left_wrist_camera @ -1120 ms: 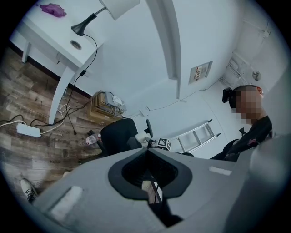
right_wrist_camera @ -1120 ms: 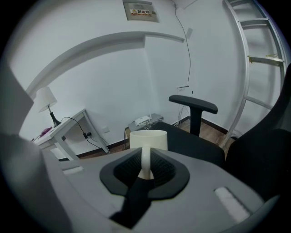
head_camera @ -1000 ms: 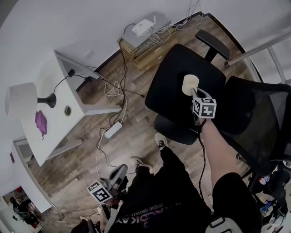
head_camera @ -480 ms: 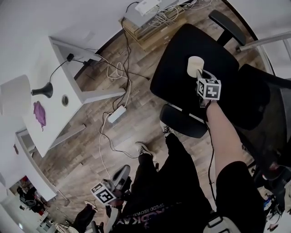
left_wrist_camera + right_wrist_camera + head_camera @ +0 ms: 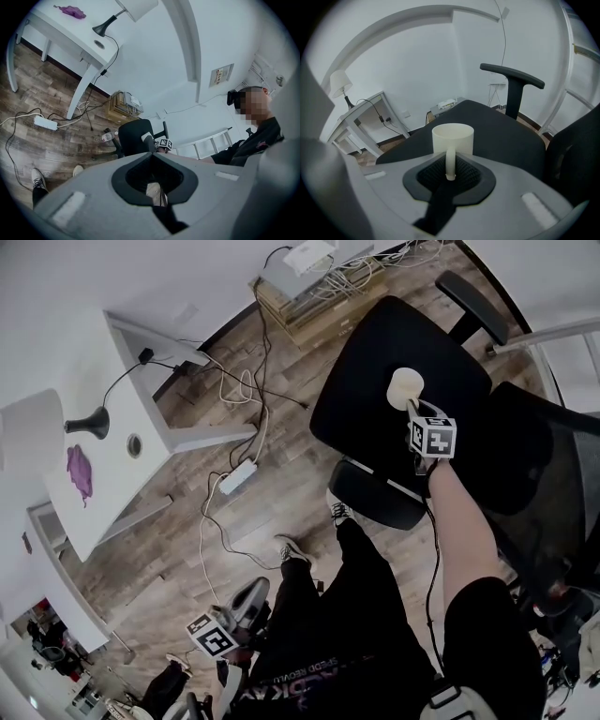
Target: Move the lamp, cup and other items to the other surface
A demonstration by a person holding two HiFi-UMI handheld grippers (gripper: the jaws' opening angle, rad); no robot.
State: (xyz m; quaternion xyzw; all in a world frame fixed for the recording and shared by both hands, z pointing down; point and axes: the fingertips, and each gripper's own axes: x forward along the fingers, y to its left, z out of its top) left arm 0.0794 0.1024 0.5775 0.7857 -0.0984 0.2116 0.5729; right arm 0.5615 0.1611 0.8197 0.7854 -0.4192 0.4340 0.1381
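Gripping cup [image 5: 405, 388] over chair seat [image 5: 370, 352], armrest [image 5: 473, 304] beyond

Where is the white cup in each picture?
Head view: the cup is right of the top middle, seen against the office chair, its handle in the right claw.
Left gripper view: the cup is tiny, near the middle, beside the office chair.
Right gripper view: the cup is large, in the middle, with the office chair behind it.
Shared landmark: the office chair.

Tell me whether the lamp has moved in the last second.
No. The lamp stands beside the hole in the table, same as before.
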